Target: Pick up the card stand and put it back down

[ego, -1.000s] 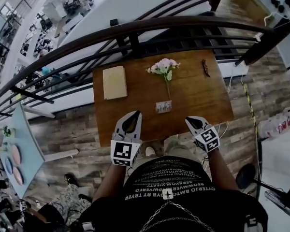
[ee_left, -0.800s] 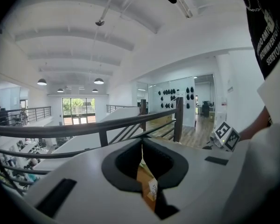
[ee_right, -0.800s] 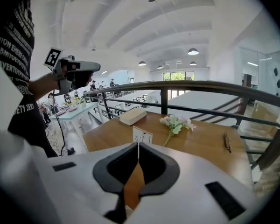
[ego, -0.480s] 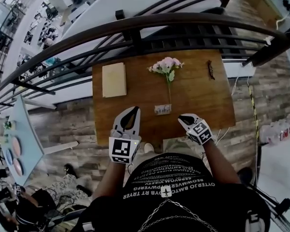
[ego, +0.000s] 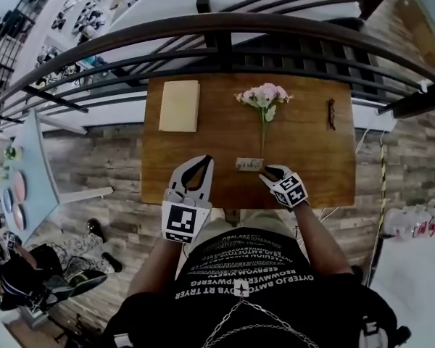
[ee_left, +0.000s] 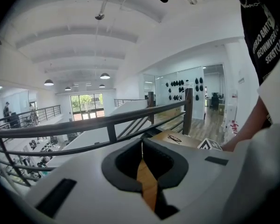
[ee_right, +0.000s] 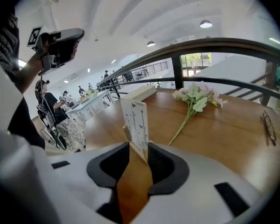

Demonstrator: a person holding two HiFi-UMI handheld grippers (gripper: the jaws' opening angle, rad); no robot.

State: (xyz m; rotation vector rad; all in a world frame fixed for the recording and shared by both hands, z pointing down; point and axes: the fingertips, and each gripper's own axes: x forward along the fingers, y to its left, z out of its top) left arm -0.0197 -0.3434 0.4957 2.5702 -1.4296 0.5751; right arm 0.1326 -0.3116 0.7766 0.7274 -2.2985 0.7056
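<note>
Right gripper (ee_right: 139, 147), jaws just opened partway, tips flanking lower edge of upright card stand (ee_right: 135, 120), not yet clamped: lined up for the lift. Left gripper (ee_left: 141, 146), jaws together, empty, parked aside.

Base of card stand (ee_right: 135, 120) behind right claw (ee_right: 139, 148)

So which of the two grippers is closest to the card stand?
The right gripper: its jaws have just been opening, the card stand at their mouth, ungripped. The left gripper sits off to the side, shut.
</note>
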